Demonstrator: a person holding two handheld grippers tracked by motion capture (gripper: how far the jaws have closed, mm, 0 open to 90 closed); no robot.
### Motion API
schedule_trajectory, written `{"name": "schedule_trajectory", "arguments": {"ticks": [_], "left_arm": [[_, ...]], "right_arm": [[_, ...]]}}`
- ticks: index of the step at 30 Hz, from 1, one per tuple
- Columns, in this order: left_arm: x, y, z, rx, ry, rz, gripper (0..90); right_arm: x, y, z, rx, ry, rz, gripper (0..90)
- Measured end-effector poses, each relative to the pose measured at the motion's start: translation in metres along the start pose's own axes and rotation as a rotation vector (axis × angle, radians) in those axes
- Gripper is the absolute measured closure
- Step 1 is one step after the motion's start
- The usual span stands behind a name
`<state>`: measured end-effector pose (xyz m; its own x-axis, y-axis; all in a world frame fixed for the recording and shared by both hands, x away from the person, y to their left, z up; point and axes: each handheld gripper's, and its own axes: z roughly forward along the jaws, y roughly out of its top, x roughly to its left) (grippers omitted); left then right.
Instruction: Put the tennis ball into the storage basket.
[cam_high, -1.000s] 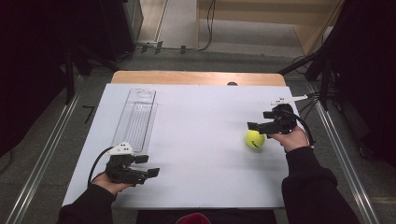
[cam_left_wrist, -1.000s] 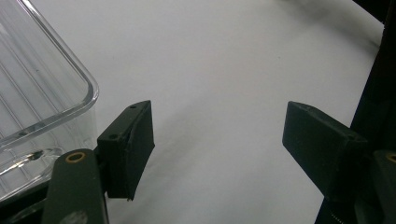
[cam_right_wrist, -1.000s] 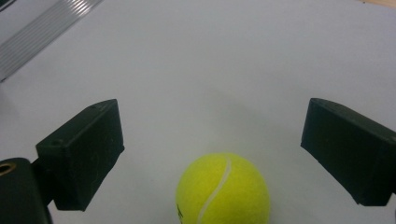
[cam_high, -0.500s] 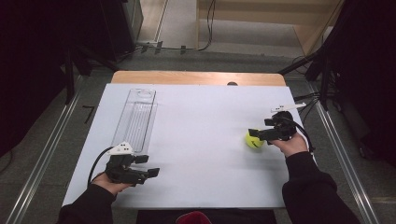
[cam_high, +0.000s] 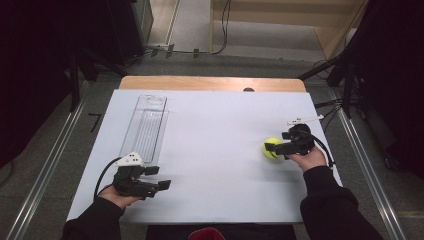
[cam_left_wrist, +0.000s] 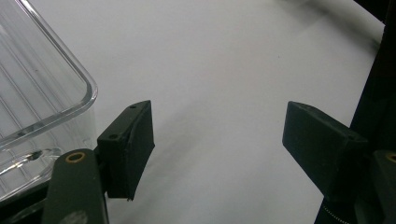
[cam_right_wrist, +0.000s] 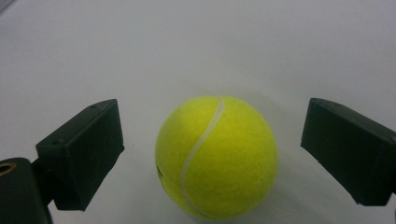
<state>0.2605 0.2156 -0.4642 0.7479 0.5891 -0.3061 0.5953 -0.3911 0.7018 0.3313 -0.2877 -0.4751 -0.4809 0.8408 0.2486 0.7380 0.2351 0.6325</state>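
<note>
A long clear plastic tray (cam_high: 145, 127) lies on the white table (cam_high: 215, 130). Its length runs toward the table's wooden far edge (cam_high: 210, 83).

You are bringing your right tongs (cam_right_wrist: 212, 154) down and in toward the tennis ball (cam_right_wrist: 217, 157), so their open jaws are now flanking it on the desk (cam_high: 215, 140).

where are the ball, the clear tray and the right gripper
ball (cam_right_wrist: 217, 156), right gripper view, middle of its felt
tray (cam_high: 146, 125), high view, its ribbed floor
right gripper (cam_right_wrist: 212, 158), right gripper view, midway between its open jaws
</note>
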Motion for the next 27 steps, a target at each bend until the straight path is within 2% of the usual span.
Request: {"name": "schedule_trajectory", "arguments": {"ticks": [9,19,27], "left_arm": [[0.0,0.0,0.001,0.0,-0.004,-0.001,25.3],[-0.001,0.0,0.0,-0.001,-0.01,0.003,25.3],[-0.001,0.0,-0.001,-0.001,-0.01,0.004,25.3]], "right_arm": [[-0.004,-0.006,0.008,0.014,-0.018,0.006,3.9],[-0.008,-0.012,0.02,0.062,-0.022,0.016,3.9],[-0.007,-0.014,0.028,0.11,0.021,0.017,3.9]]}}
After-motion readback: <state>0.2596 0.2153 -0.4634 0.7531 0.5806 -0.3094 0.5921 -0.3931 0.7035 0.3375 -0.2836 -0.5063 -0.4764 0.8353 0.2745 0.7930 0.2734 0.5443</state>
